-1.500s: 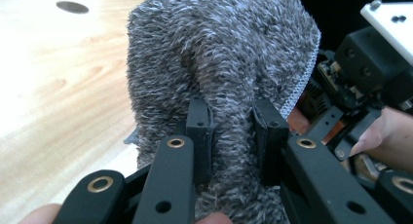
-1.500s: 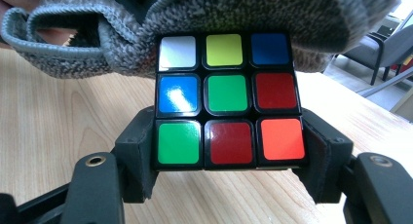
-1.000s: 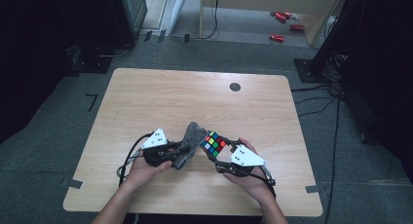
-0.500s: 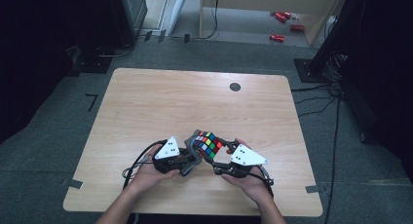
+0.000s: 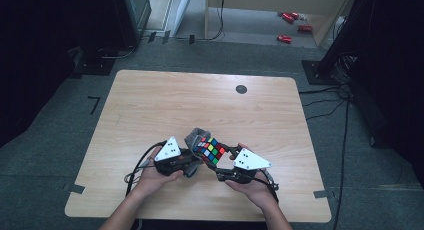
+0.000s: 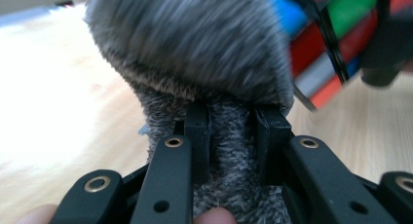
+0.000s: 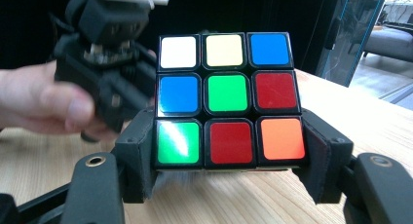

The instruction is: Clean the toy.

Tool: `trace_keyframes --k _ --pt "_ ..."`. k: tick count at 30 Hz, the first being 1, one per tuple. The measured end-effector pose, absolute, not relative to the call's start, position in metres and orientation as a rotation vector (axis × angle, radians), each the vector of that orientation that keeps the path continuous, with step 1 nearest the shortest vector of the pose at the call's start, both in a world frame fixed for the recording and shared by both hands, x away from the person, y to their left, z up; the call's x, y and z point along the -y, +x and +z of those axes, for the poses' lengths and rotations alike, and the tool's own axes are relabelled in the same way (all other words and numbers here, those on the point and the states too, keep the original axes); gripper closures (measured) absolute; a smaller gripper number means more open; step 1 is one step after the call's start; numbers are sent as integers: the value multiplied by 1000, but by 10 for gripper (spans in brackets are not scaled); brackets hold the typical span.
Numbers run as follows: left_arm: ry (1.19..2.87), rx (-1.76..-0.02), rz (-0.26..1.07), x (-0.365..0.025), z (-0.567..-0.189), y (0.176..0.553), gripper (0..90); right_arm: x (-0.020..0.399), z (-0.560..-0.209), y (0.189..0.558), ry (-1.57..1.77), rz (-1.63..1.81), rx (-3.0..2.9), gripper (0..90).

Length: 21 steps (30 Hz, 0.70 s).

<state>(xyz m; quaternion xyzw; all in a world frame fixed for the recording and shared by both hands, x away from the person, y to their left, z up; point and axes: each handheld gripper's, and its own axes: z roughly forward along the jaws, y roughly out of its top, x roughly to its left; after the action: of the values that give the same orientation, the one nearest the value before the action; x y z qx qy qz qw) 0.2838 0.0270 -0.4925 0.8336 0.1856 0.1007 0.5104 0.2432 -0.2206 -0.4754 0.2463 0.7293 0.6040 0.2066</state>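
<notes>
R gripper (image 5: 231,159) pinching cube (image 5: 210,151) by bottom layer, jaws one per side, cube held just above counter (image 5: 150,105) near front edge, centre. Right gripper view: cube (image 7: 227,100) square in the jaws, face toward cam, top two layers free. L gripper (image 5: 192,160) jaws pressed on a grey fuzzy cloth (image 5: 194,138); left gripper view shows cloth (image 6: 195,53) bunched ahead of the jaws, bulging up, cube (image 6: 336,44) just beside it at upper right, touching or nearly, blur makes it hard to say. Step in hand, prob.: wiping cube w/ cloth. To do well: keep R grip firm and still, low on the cube so cloth can reach top and sides; bring cloth pad flat onto a face, not the jaw tips, so plastic doesn't scrape stickers. Light pressure, short strokes, else a layer may twist or cube may slip from the pads. Keep cloth tail clear of R jaws. Re-angle R wrist to present next face rather than regrip.
</notes>
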Motion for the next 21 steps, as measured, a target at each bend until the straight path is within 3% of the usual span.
trace_keyframes --k 9,16,21 --pt "1895 -536 243 -42 -482 290 736 226 -475 246 717 1695 -2009 343" --pt "1987 -473 243 -23 -489 280 737 222 -473 243 700 1695 -2012 343" --pt "1962 -482 244 -31 -483 283 742 227 -472 246 743 1715 -1989 344"
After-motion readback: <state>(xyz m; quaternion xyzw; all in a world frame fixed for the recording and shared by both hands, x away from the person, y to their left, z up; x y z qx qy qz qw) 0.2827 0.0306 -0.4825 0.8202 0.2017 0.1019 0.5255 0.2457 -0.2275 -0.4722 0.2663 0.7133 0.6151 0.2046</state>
